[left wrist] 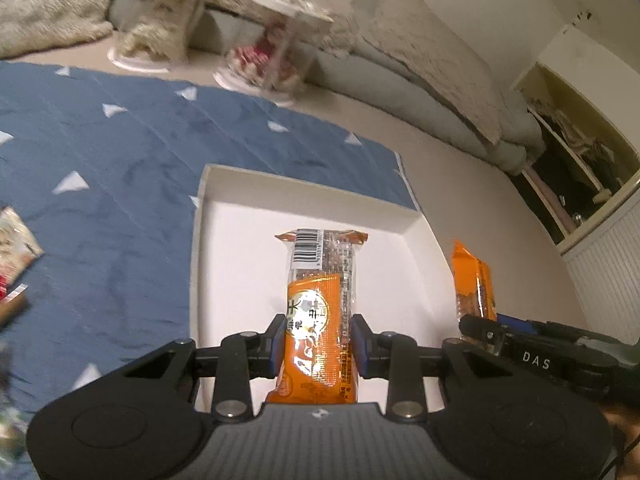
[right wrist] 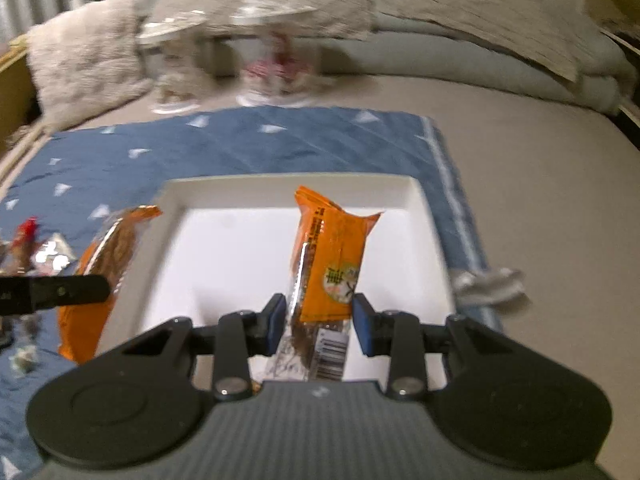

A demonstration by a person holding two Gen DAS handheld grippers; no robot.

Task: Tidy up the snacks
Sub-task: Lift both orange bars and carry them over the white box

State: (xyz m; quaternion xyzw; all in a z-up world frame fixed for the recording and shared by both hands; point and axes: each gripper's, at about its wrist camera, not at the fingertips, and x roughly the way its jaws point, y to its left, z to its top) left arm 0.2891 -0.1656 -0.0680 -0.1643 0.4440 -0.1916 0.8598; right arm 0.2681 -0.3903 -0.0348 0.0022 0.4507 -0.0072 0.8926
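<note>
Over the white tray (left wrist: 416, 220) both hands carry one orange snack bar each. Left tongs (left wrist: 318, 344) are clamped on a bar (left wrist: 320, 280) w/ the blue pads pressing its wrapper from both sides, barcode end pointing away toward the tray's far wall. Right tongs (right wrist: 318, 320) pinch the other bar (right wrist: 332, 256) near its barcode end, orange end sticking up and leaning a bit; pads sit against the wrapper, so it's gripped too, jaws narrow. I'd say they're held lengthwise like this so each can be laid flat inside the tray, side by side. Tray looks bare inside as far as I can see, so sorting seems barely begun.

Tray sits on a blue cloth (left wrist: 120, 152) w/ white triangles, spread on a bed. Left of the tray, on the cloth, lie more wrapped snacks (right wrist: 36, 252), prob. the pile waiting to be sorted.

Hard to read: everything's smeared by motion. Beyond the tray's far side stand two clear containers (left wrist: 276, 44), contents blurred; one shows red and white, other pale stuff, can't say what. Snacks left of the tray are cut off at the frame edge. Something silvery (right wrist: 490, 284) lies just right of the tray, too blurred to name. Near ends of both bars hide behind the gripper bodies.
</note>
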